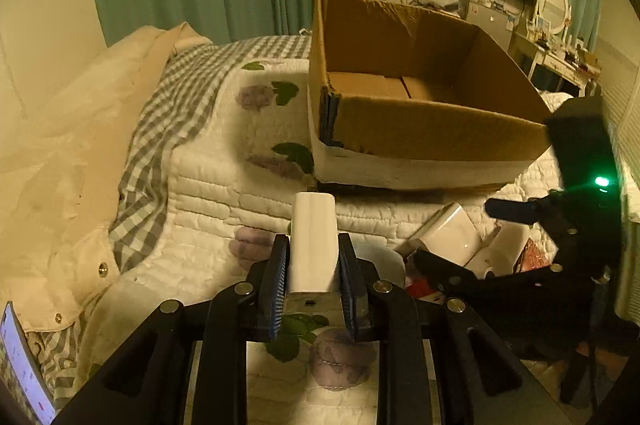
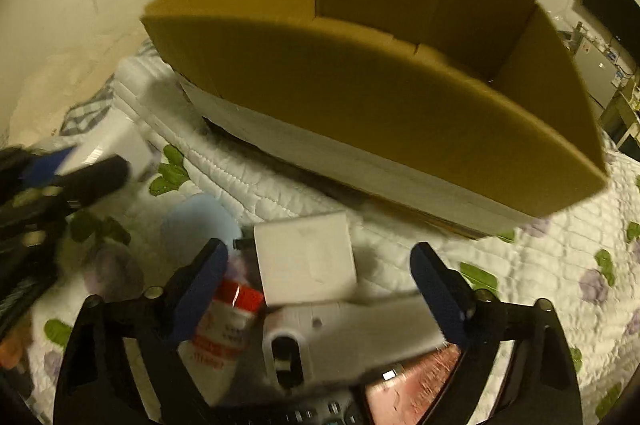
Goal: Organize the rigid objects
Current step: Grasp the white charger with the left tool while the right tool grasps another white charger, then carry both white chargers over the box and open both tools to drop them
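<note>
White glossy plastic block [image 1: 312, 245] sits pinched in my left gripper [image 1: 313, 277] above the quilt, short of the open cardboard box [image 1: 420, 97]. Rigid, probably light, slippery; flat sides grip best. Right gripper [image 2: 320, 293] gapes empty.

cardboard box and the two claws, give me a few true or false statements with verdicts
1. The left claw is shut on a white block. True.
2. The cardboard box is full of items. False: the visible inside is bare.
3. The right claw is shut on a red tube. False: it is open over the pile.
4. The box stands on the quilted bed cover. True.
</note>
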Demonstrator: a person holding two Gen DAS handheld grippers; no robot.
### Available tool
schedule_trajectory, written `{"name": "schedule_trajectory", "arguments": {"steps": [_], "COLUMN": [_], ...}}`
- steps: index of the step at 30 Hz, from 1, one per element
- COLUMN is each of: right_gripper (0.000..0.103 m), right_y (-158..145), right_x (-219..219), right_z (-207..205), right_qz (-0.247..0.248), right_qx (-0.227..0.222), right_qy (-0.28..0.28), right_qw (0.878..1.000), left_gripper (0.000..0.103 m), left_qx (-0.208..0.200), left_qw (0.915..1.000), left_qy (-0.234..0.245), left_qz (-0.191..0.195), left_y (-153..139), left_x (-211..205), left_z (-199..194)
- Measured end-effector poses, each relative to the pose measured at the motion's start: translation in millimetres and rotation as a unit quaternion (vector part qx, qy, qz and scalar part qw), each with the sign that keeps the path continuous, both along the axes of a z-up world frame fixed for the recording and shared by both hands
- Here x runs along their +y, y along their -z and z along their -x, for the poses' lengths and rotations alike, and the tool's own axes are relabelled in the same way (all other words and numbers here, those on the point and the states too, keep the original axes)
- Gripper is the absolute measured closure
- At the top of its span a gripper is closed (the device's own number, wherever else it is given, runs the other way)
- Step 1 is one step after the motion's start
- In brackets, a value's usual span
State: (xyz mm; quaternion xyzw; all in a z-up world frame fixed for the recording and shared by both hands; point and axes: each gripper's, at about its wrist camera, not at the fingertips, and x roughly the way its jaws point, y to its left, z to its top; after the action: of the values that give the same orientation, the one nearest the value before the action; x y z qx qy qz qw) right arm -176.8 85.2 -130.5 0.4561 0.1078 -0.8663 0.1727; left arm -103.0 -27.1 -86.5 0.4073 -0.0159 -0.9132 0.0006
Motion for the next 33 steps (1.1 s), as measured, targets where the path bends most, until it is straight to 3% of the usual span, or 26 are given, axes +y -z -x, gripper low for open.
{"name": "schedule_trajectory", "arguments": {"steps": [5, 7, 8, 13, 17, 24, 30, 33], "right_gripper": [0.023, 0.034, 0.044, 0.045, 0.046, 0.047, 0.047, 0.047], "right_y": [11.9, 14.3, 14.1, 3.6, -25.3, -90.0, -152.6, -162.5], "right_x": [-0.2, 0.8, 0.1, 3.7, 13.6, 17.7, 40.0, 47.4], "right_z": [12.9, 15.0, 14.4, 2.6, -15.6, -36.2, -8.2, 13.9], "right_qz": [0.017, 0.03, 0.032, 0.039, 0.065, 0.088, 0.094, 0.093], "right_qx": [-0.026, -0.033, -0.033, -0.004, 0.028, 0.095, 0.148, 0.156], "right_qy": [0.009, 0.008, 0.005, 0.008, 0.01, 0.007, 0.028, 0.037], "right_qw": [0.999, 0.999, 0.999, 0.999, 0.997, 0.992, 0.984, 0.983], "left_gripper": [0.08, 0.08, 0.08, 0.08, 0.08, 0.08, 0.08, 0.08], "left_qx": [-0.013, -0.011, -0.009, 0.001, 0.016, 0.073, 0.105, 0.104], "left_qw": [0.9999, 0.9999, 1.0, 1.0, 0.9998, 0.997, 0.9939, 0.9939], "left_qy": [-0.002, -0.001, -0.001, 0.002, 0.007, 0.024, 0.034, 0.037], "left_qz": [-0.003, 0.0, 0.001, 0.004, -0.001, -0.005, 0.002, 0.01], "left_y": [7.6, 7.2, 5.6, -4.3, -23.5, -83.3, -112.6, -109.6], "left_x": [-6.2, -6.1, -4.7, -4.1, 0.9, 17.5, 34.2, 44.8], "left_z": [7.6, 7.3, 5.3, -1.8, -10.8, -12.0, 21.4, 50.8]}}
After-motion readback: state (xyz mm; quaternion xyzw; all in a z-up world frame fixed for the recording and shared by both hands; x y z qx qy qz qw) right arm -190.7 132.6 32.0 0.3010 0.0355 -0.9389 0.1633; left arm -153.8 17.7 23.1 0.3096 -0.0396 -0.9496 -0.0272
